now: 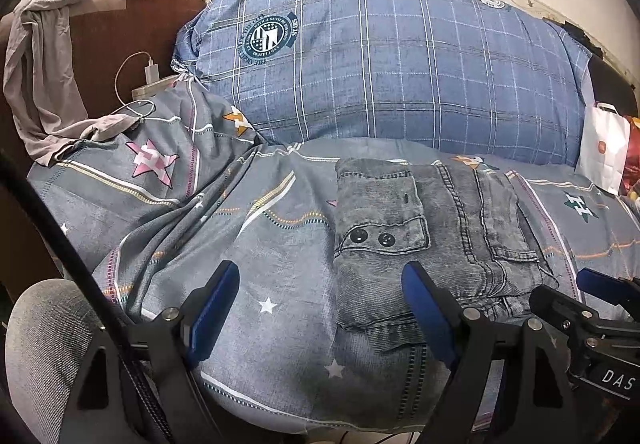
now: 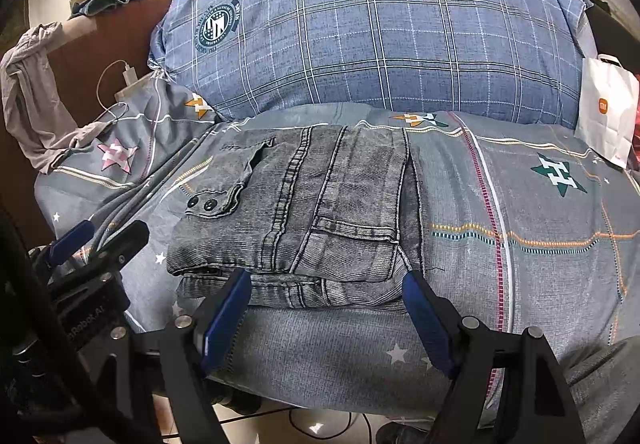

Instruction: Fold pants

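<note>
**What we could not see or read**

We note the folded pants (image 1: 424, 244) have their near edge covered by the left gripper's (image 1: 320, 312) right finger (image 1: 430, 316) in the left wrist view. The inner layers of the fold are hidden. The right gripper (image 1: 600, 308) is cut off there by the picture's right edge. The crest lettering on the blue plaid bundle (image 2: 360, 36) is too small to read. The white paper bag (image 2: 608, 112) hides whatever stands behind it. The bed's (image 2: 520, 244) near edge drops below both grippers, out of view.

I read "mi" on the white bag (image 2: 606, 112) right of the pillow (image 2: 360, 32); "DAS" marked the right gripper (image 1: 600, 284).
</note>
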Motion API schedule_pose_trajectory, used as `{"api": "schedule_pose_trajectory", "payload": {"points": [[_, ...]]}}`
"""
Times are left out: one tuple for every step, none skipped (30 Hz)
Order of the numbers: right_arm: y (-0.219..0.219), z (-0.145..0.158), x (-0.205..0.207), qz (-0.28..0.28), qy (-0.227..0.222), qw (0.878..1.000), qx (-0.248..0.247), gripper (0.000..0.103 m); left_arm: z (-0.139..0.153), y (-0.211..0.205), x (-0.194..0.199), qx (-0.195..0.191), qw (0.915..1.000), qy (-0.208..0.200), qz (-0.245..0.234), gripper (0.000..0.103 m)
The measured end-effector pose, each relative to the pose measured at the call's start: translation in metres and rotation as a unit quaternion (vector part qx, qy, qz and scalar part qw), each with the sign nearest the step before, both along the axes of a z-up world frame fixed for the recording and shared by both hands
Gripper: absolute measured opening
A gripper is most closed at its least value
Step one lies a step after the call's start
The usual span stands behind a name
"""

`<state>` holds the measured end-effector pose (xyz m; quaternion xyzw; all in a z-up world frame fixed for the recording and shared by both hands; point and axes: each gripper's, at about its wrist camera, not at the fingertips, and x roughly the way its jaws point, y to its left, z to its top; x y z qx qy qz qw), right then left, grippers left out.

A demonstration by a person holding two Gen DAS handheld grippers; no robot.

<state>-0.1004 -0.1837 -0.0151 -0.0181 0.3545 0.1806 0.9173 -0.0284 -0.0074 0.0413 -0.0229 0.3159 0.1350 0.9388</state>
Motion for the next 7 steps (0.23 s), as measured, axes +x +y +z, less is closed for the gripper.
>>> {"api": "schedule_pose_trajectory", "payload": {"points": [[0.0,0.0004,-0.0002,0.0,-0.001,1.0,0.0,0.081,-0.0004,-0.0001,0.0,0.001,1.0,0.001,0.0,0.084],[-0.0001,0.0001,-0.0006,0.0,-0.001,1.0,0.001,0.081,-0.0005,0.0,0.0001,0.001,1.0,0.001,-0.001,0.084],[-0.0002,0.0001,-0.0005,0.0,0.0,1.0,0.001,0.081,-0.0005,-0.0004,-0.0005,0.001,1.0,0.0,-0.001,0.084],[-0.0003,-0.0001,-0.0004,0.0,0.0,1.0,0.001,0.081,-0.0001,-0.0008,-0.0007,0.002,1.0,-0.001,-0.004,0.084],[-0.0002,0.0,-0.0005,0.0,0.0,1.0,0.001,0.081,0.0006,-0.0014,-0.0021,0.004,1.0,-0.007,-0.006,0.084],[-0.0002,0.0,-0.0005,0.0,0.0,1.0,0.001,0.081,0.0012,-0.0017,-0.0029,0.005,0.9999,-0.009,-0.005,0.084],[-0.0002,0.0002,-0.0006,0.0,0.0,1.0,0.001,0.081,0.0016,-0.0015,-0.0033,0.006,0.9999,-0.01,-0.005,0.084]]}}
